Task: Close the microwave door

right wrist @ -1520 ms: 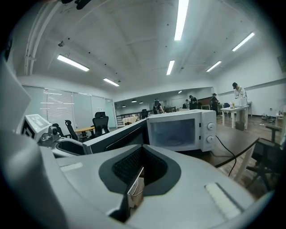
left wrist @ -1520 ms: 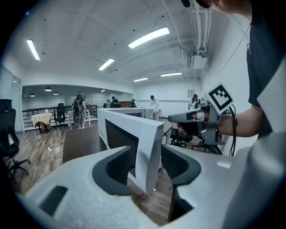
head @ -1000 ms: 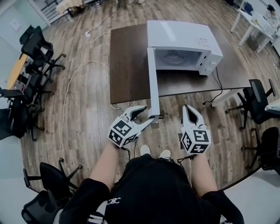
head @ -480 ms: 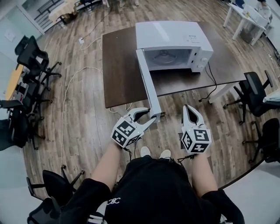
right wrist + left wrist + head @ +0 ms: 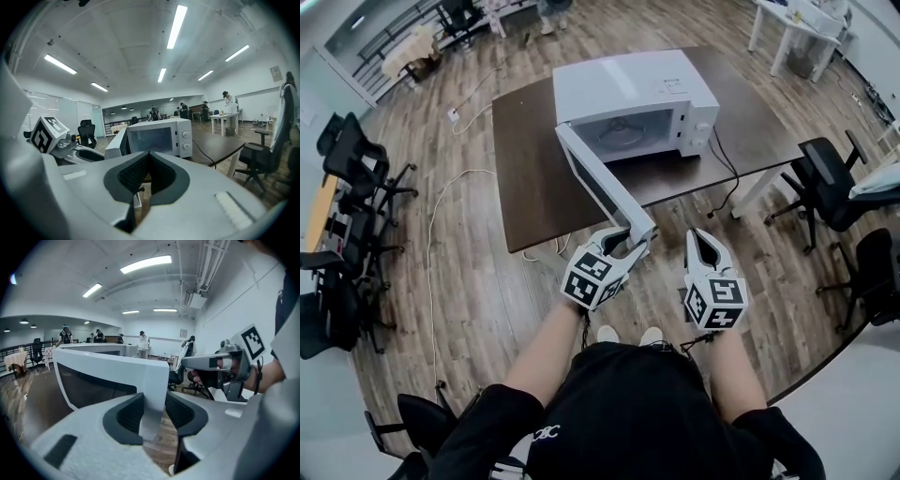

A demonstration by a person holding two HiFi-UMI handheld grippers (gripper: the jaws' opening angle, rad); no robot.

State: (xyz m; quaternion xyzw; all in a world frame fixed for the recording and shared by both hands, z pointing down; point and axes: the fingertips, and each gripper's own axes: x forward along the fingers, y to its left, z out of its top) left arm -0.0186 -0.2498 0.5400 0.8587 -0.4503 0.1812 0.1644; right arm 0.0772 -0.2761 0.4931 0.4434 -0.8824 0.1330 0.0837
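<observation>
A white microwave (image 5: 633, 89) stands on a dark brown table (image 5: 525, 169). Its door (image 5: 600, 183) hangs open, angled out over the table's front edge toward me. My left gripper (image 5: 636, 239) is shut on the door's free edge. Its jaws have just been closing, and the left gripper view shows the door (image 5: 112, 376) between the pads of the left gripper (image 5: 152, 416). To the right, my right gripper (image 5: 701, 236) is shut and holds nothing. In the right gripper view the microwave (image 5: 154, 136) lies beyond the right gripper (image 5: 149, 157).
Black office chairs (image 5: 356, 197) stand at the left, and more chairs (image 5: 825, 178) at the right. A white cable (image 5: 441, 234) runs over the wooden floor. The microwave's black cord (image 5: 727, 178) hangs off the table's right front. A white table (image 5: 787, 28) stands far right.
The left gripper's jaws closed onto the door's edge and moved right with it. The door now stands at a smaller angle to the microwave's front. The right gripper shifted slightly.
</observation>
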